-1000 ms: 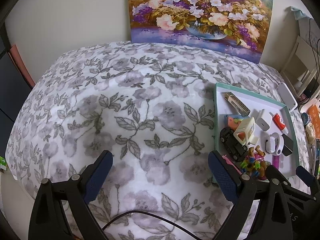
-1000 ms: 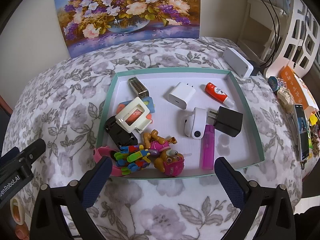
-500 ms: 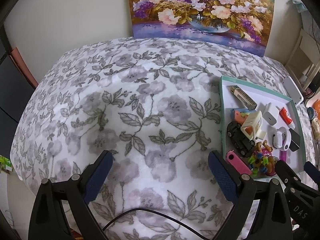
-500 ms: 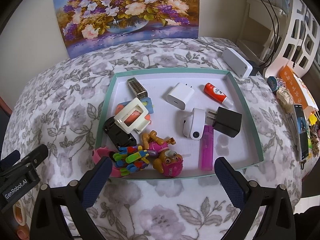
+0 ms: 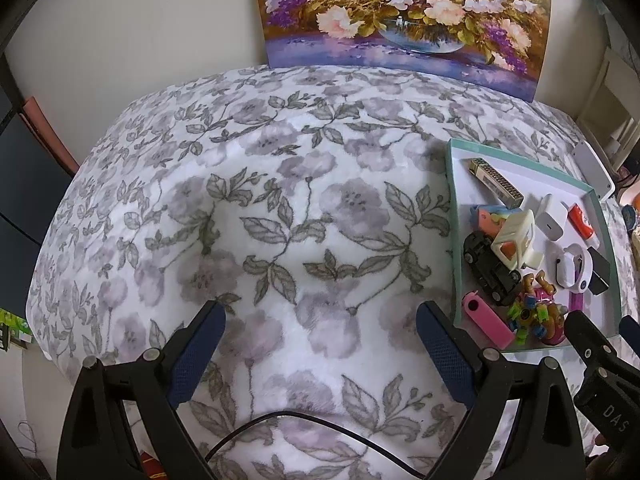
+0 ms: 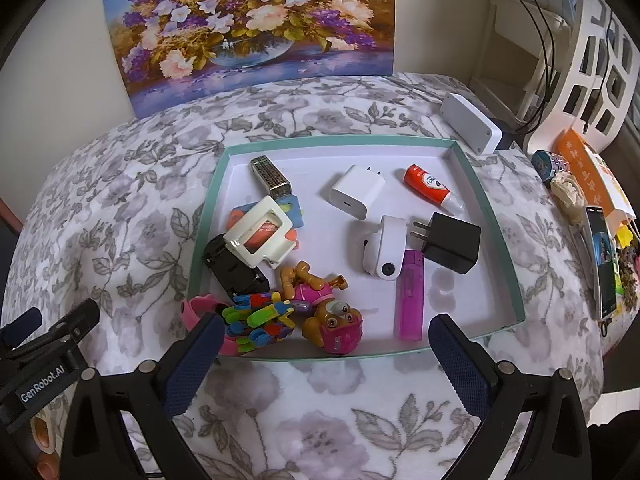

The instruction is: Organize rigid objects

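A flowered cloth (image 5: 280, 208) fills the left wrist view, its broad middle bare of objects, with a painting (image 6: 248, 32) propped against the wall at the top of the frame. Against a second ago, the left gripper (image 5: 320, 340) has drawn back and up: more of the cloth shows and the tray (image 5: 454, 216) has slid toward the right edge. The right gripper (image 6: 326, 350) has barely shifted, hanging just short of the tray's near rim (image 6: 360, 354). Both stand spread and empty.

All the small things lie inside the tray: at lower left a crowded heap of black toy (image 6: 234, 266), cream frame (image 6: 260, 236), pink strap (image 6: 196, 308), bright clips (image 6: 260, 320) and pup figure (image 6: 332, 316); toward the right, well spaced, a white charger (image 6: 354, 192), black plug (image 6: 452, 242), purple lighter (image 6: 410, 296) and glue tube (image 6: 430, 184).

This fits either a tray freshly filled or one waiting to be sorted. Open room lies left of the tray; a white box (image 6: 470, 128) and clutter crowd its right edge.
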`<action>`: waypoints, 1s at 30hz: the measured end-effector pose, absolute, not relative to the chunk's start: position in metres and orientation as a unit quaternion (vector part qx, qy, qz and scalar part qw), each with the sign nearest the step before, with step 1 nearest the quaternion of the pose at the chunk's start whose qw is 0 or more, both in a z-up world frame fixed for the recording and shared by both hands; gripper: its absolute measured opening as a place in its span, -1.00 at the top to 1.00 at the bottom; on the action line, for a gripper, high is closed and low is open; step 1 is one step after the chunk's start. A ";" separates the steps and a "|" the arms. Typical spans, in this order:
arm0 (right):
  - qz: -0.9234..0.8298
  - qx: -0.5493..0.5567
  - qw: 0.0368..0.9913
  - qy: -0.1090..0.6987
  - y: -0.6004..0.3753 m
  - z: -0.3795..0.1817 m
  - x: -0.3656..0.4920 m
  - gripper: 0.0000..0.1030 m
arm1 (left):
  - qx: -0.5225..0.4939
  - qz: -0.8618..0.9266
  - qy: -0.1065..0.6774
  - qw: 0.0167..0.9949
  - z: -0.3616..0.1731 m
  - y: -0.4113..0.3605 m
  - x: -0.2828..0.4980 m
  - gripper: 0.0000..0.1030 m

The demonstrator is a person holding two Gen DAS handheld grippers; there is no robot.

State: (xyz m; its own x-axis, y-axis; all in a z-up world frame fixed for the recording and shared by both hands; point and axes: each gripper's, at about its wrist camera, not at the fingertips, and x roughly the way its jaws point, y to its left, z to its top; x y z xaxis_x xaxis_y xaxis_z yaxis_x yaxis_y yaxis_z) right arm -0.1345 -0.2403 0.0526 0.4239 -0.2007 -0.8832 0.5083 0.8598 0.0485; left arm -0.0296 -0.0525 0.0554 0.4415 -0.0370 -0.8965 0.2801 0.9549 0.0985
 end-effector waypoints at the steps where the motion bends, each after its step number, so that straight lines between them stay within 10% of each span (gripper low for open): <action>1: -0.214 0.156 0.829 0.492 -0.240 0.053 -0.134 -1.00 | 0.117 -0.094 0.520 0.841 0.055 -0.052 -0.029 -0.87; 30: -0.224 0.165 0.822 0.497 -0.243 0.050 -0.135 -1.00 | 0.123 -0.090 0.529 0.835 0.050 -0.050 -0.029 -0.87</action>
